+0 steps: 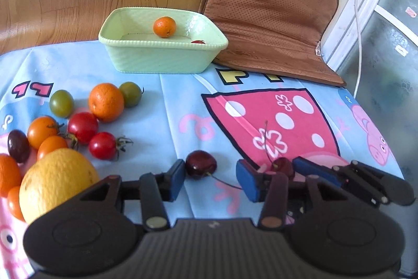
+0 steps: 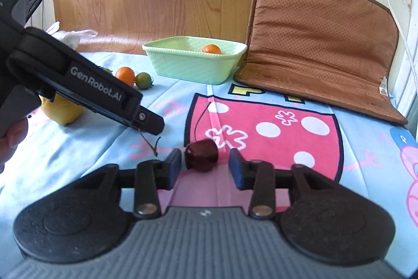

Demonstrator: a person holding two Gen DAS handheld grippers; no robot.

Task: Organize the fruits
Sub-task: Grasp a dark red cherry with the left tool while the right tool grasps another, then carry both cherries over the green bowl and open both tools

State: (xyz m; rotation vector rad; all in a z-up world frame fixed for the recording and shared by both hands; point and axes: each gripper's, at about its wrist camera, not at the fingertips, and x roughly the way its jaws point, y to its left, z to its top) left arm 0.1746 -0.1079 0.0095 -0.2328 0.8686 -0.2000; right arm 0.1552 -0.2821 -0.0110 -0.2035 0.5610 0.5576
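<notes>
A dark cherry (image 1: pixel 200 164) lies on the patterned cloth between the fingers of my open left gripper (image 1: pixel 213 179), close to the left pad. A second dark cherry (image 2: pixel 201 154) lies between the fingers of my open right gripper (image 2: pixel 205 166), nearer the left pad; it also shows in the left wrist view (image 1: pixel 283 166) with the right gripper around it. A pale green tub (image 1: pixel 162 58) at the back holds a small orange (image 1: pixel 164 26) and a red fruit (image 1: pixel 197 41). A cluster of loose fruit lies left: an orange (image 1: pixel 105 101), red tomatoes (image 1: pixel 83 127), green tomatoes (image 1: pixel 61 103), a lemon (image 1: pixel 56 183).
A brown leather cushion (image 1: pixel 269 17) leans against the wall right of the tub. A white cable (image 1: pixel 358 17) hangs at the far right. The cloth-covered table ends at the right edge (image 1: pixel 378 135). The left gripper's body (image 2: pixel 78 80) crosses the right wrist view's left side.
</notes>
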